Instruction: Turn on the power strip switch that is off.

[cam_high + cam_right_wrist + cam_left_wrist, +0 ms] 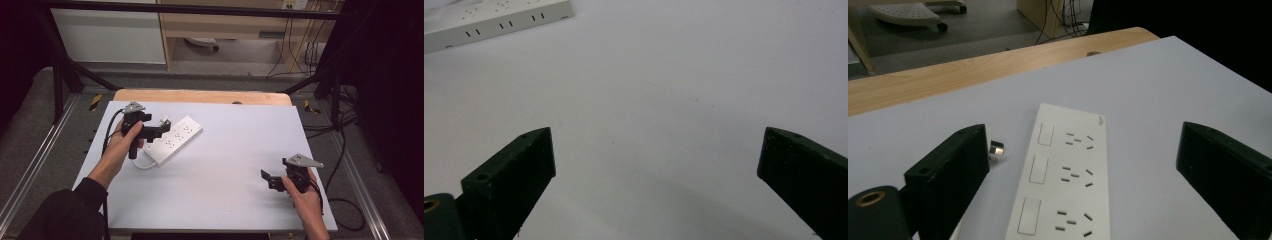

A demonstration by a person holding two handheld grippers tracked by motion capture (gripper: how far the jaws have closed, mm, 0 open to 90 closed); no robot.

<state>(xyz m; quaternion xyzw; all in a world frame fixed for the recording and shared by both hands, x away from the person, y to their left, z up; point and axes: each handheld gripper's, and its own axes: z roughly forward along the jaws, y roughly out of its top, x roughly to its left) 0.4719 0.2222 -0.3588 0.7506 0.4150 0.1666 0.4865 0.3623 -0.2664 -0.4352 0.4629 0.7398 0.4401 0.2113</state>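
the strip [175, 139] lies on the left part of the white table [225, 170], set at a slant, its cord [144, 164] curling out from its near end. the left gripper [161, 127] hangs right over it with jaws spread wide and nothing between them; in the left gripper view the strip [1063, 180] runs up the middle of the gap, and a small metal plug [996, 148] peeps out just beside the left jaw, close to the strip's edge. the right gripper [270, 180] waits well apart over bare table, jaws also wide and empty; in the right gripper view one end of the strip [499, 20] sits far off at the top left corner.

the step in hand looks like taking hold of the strip, or of the plug beside it; which of the two i cannot tell. to do it well, settle that first. for the strip, lower the left gripper straight down so each jaw clears a long edge, square the jaws to its slant, then close across its width near the middle so it does not swing. keep the left jaw from knocking the plug. if the plug is the aim, shift left and close on its body, not its pins. the right gripper can come in to steady the far end.
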